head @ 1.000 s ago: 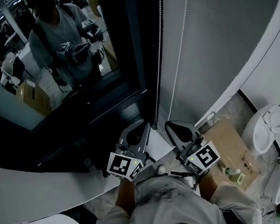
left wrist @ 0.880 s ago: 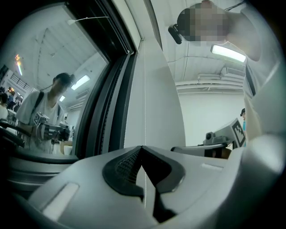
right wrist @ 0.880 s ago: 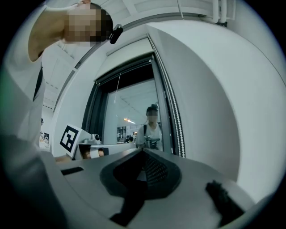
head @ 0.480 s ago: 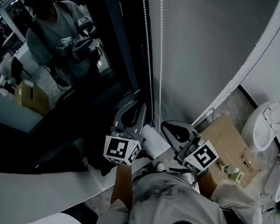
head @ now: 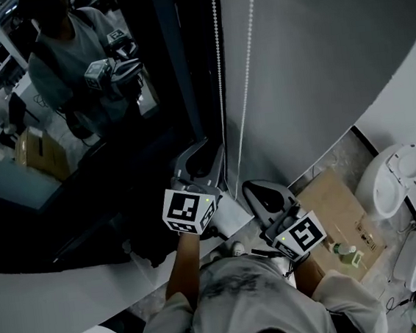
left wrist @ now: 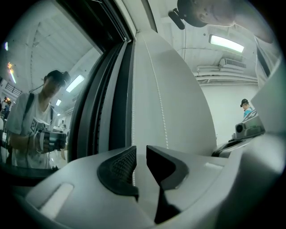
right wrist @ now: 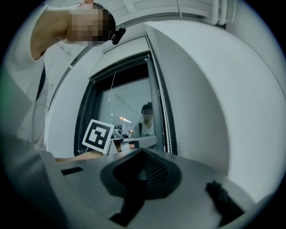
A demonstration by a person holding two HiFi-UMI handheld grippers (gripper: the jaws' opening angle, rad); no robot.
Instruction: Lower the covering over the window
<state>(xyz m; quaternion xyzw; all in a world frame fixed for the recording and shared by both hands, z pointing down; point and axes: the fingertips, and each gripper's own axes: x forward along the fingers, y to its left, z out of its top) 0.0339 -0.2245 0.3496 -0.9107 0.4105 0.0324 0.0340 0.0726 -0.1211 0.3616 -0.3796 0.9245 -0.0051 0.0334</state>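
White bead cord (left wrist: 132, 112) hangs between left gripper's (left wrist: 141, 154) just-opening jaws, against grey blind (left wrist: 178, 98); right gripper's (right wrist: 142, 167) jaws together.

White bead cord (head: 219, 65), grey blind (head: 314, 55)

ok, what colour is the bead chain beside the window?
White. Bead chain clearest in head view.
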